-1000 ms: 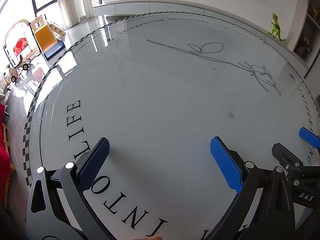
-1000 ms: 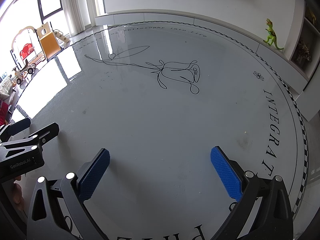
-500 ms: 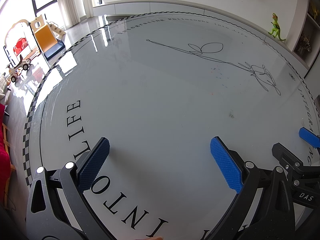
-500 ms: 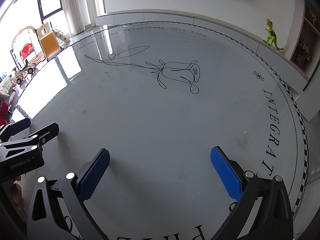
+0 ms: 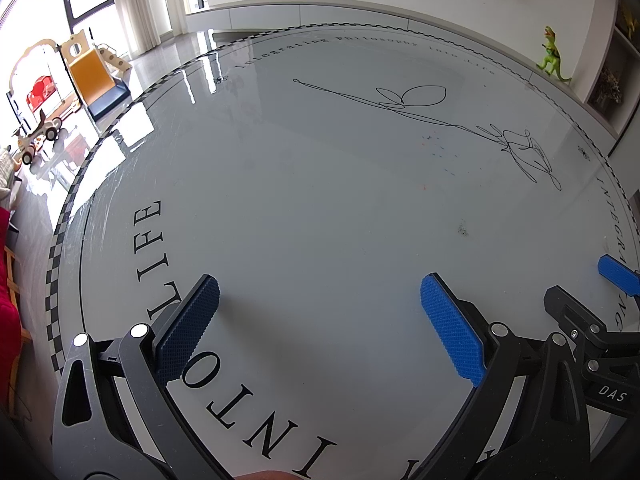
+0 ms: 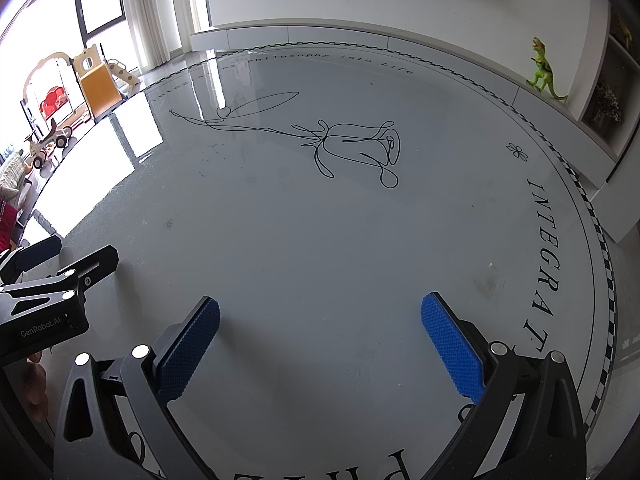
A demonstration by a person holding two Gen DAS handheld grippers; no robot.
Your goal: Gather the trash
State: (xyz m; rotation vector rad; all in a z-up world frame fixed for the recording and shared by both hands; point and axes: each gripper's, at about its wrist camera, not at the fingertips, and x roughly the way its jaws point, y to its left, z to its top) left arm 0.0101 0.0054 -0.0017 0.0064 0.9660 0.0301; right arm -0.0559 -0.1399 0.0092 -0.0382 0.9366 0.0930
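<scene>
No piece of trash shows in either view, only small specks on the table. My left gripper (image 5: 320,328) is open and empty, low over the round white table (image 5: 320,200) with black lettering. My right gripper (image 6: 320,344) is open and empty over the same table (image 6: 320,232), near a line drawing of a rose (image 6: 356,148). The right gripper's fingers (image 5: 616,276) show at the right edge of the left wrist view. The left gripper's fingers (image 6: 92,264) show at the left edge of the right wrist view.
A green toy dinosaur (image 5: 552,54) stands on a ledge at the far right; it also shows in the right wrist view (image 6: 542,68). Children's play furniture (image 5: 88,76) and toy cars stand on the floor to the far left. The table edge has a checkered rim (image 5: 60,240).
</scene>
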